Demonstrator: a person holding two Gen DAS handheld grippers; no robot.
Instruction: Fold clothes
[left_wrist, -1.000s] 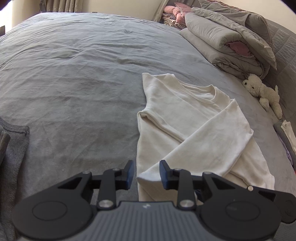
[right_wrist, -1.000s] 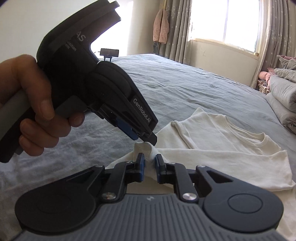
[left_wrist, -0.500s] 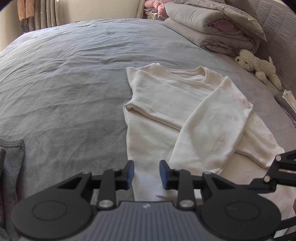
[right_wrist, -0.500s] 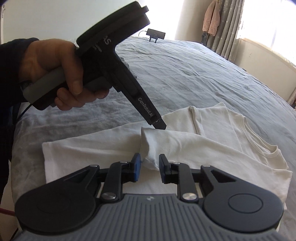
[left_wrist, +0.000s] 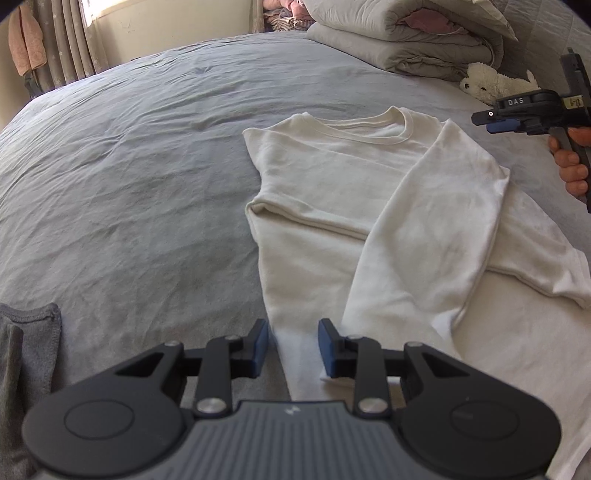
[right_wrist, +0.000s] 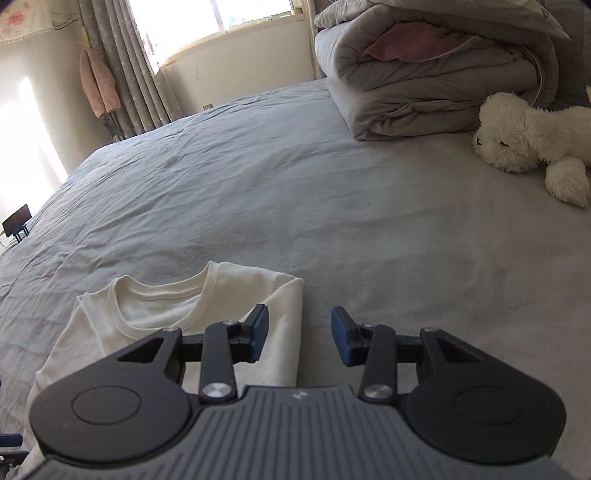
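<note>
A wide bed (right_wrist: 258, 192) in a grey sheet fills the room, with a curtained window (right_wrist: 229, 14) beyond it. One cream shirt (left_wrist: 351, 192) lies flat on the sheet, both sleeves crossed over its front. One folded duvet (right_wrist: 424, 81) sits by the head, one white plush toy (right_wrist: 528, 136) beside it, and one grey cloth (left_wrist: 26, 343) at the near edge. The left gripper (left_wrist: 291, 345) gapes, empty, over the shirt's lower edge. The right gripper (right_wrist: 299, 338) gapes too, above the shoulder.
</note>
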